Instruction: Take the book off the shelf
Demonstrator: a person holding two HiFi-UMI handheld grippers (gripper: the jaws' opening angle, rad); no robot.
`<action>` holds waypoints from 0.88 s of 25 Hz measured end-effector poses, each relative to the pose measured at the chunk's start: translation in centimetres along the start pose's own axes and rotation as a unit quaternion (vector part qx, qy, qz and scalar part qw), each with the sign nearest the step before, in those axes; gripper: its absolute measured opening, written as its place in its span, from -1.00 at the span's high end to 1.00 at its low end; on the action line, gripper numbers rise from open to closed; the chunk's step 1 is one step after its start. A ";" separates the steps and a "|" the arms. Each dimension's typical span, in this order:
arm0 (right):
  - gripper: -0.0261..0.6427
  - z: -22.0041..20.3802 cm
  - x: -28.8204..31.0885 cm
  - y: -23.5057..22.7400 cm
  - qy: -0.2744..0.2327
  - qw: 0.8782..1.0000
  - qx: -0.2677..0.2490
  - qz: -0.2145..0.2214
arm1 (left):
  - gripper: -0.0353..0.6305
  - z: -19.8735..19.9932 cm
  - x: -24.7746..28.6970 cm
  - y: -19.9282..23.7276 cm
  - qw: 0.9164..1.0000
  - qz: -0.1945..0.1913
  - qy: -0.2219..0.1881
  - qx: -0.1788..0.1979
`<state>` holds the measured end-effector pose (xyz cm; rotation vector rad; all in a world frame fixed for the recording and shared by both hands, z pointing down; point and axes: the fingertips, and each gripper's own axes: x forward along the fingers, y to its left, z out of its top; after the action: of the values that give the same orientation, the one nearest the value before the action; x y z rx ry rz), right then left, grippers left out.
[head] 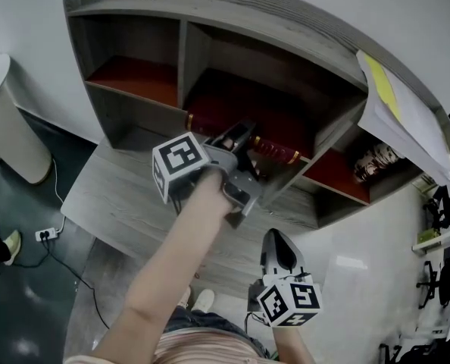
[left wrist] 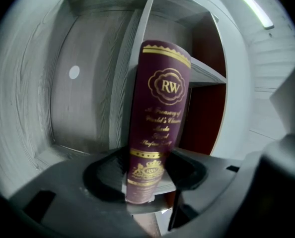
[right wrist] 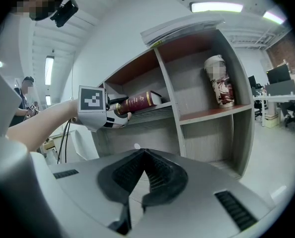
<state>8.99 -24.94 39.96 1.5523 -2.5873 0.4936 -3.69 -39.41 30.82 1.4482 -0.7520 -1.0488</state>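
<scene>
Head view: left hand-held gripper (head: 239, 139) reaches the maroon hardback book with gold lettering (head: 276, 151), which lies flat in the middle bay of the grey wooden shelf (head: 210, 23).
Left gripper view: jaws wide, pads against both covers at the spine end. I'd grip firmly, then pull straight out.
Right gripper view: right hand-held gripper (right wrist: 137, 182) closed, empty.

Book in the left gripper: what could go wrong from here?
1. The left gripper holds the book only by its near end; once clear of the shelf, the long free part may sag or twist out of the grip.
2. The divider stands close beside the book; a skewed pull could catch on it.
3. The right gripper is shut and low, away from the shelf, so nothing backs up a slip.
</scene>
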 end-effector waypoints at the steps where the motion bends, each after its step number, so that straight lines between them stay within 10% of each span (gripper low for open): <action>1: 0.90 0.0 0.0 0.0 0.000 1.000 0.000 -0.001 | 0.17 0.0 0.0 0.0 1.000 0.000 -0.001 0.000; 22: 0.90 0.2 -0.7 0.4 -0.005 1.000 -0.003 -0.001 | 0.21 -1.5 -1.7 -0.4 1.000 -0.010 0.019 0.007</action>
<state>8.97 -24.27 39.46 1.5593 -2.5920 0.4778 -2.99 -37.21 30.64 1.4869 -0.7192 -1.0300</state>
